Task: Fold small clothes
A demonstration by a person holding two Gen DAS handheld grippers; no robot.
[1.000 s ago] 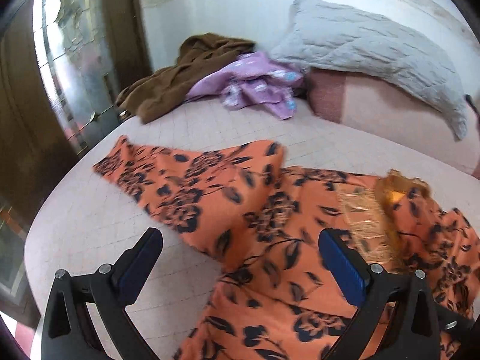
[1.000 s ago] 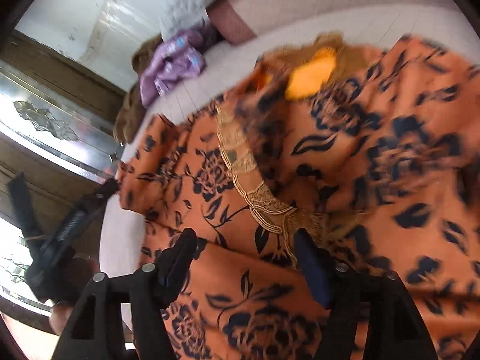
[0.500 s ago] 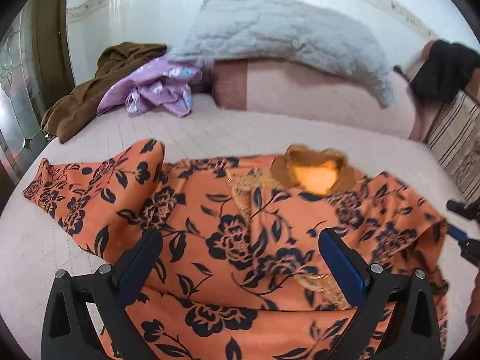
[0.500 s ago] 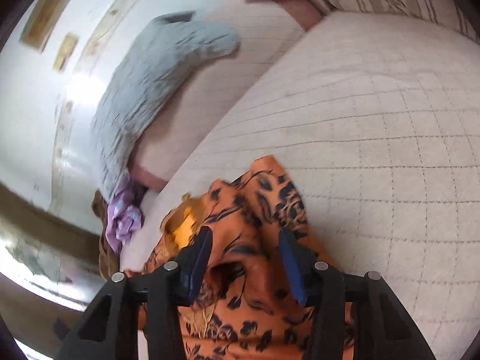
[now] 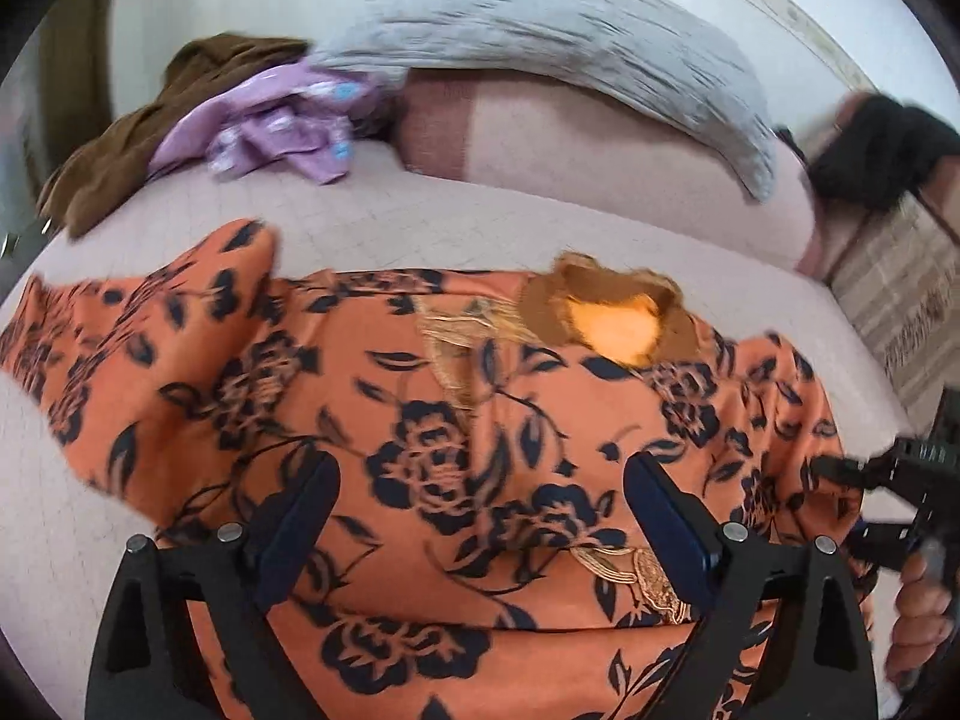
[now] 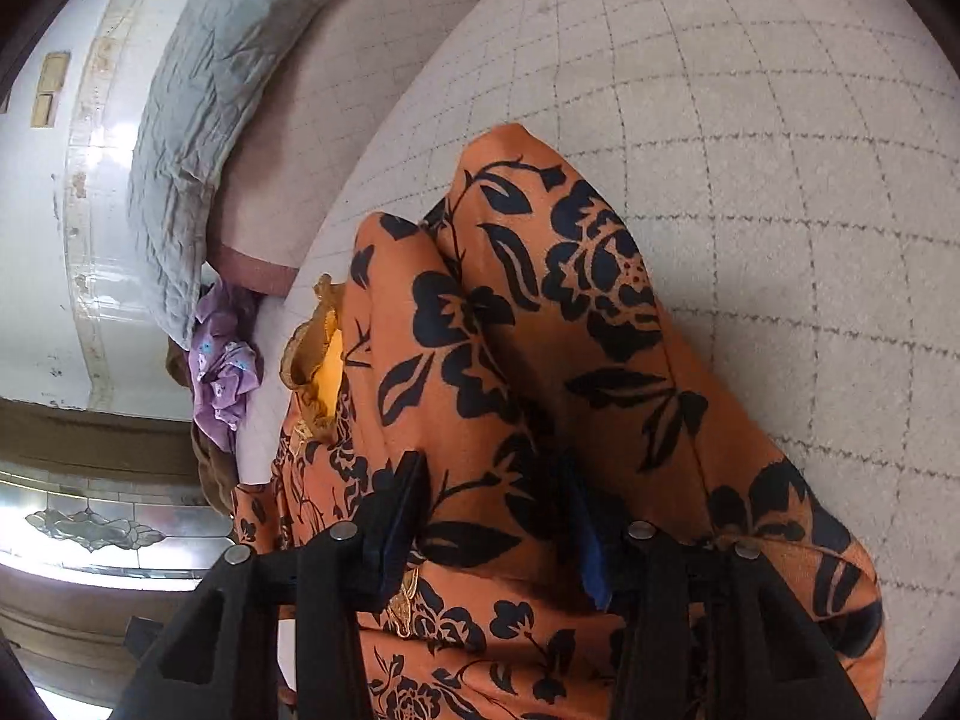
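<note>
An orange garment with a dark flower print [image 5: 468, 420] lies spread on the bed, neckline [image 5: 612, 324] toward the pillows. My left gripper [image 5: 480, 468] hovers over its middle with the jaws wide and closing, the cloth below them and untouched. My right gripper [image 6: 492, 498] is at the garment's right sleeve [image 6: 540, 300]. A bunched fold of that sleeve fills the gap between its fingers, and cloth hides part of the right finger [image 6: 585, 540]. In the left wrist view the right gripper and the hand [image 5: 918, 606] holding it show at the right edge.
A grey quilted blanket [image 5: 570, 18] lies over pink pillows [image 5: 600, 144] at the head of the bed. Purple clothes [image 5: 276, 126] and a brown garment [image 5: 120, 144] are heaped at the far left. A dark cloth [image 5: 870, 144] hangs at the far right. The checked bedsheet [image 6: 780, 180] lies bare beyond the sleeve.
The left gripper swung from the left sleeve to over the garment's middle. The right gripper moved from the chest to the right sleeve, rolled, and narrowed its jaws around a fold.
</note>
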